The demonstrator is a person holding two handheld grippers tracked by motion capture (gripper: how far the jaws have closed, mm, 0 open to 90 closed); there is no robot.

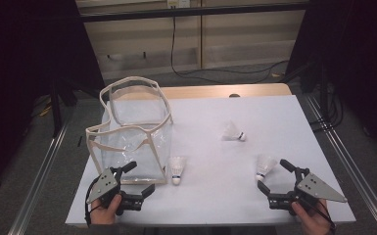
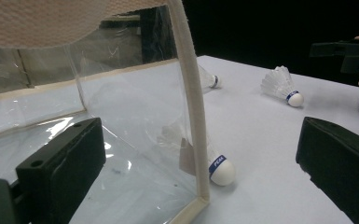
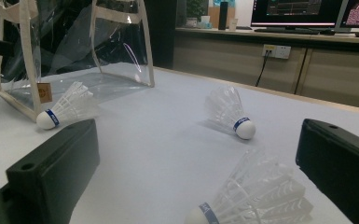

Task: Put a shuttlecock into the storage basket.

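Shuttlecock (image 1: 265, 167) between right gripper's (image 1: 273, 175) spread jaws, left gripper (image 1: 140, 177) spread at clear bag's (image 1: 127, 128) corner, two shuttlecocks apart.

Dim room, dark edges; glare on clear bag (image 1: 132, 142).

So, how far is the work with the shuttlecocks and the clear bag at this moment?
Nothing looks done yet: the clear bag stands without a shuttlecock inside, and all three lie on the table. In hand: the open right gripper frames the near shuttlecock; the open left gripper is at the bag's front corner. Left: that one, the one beside the bag and the far one.
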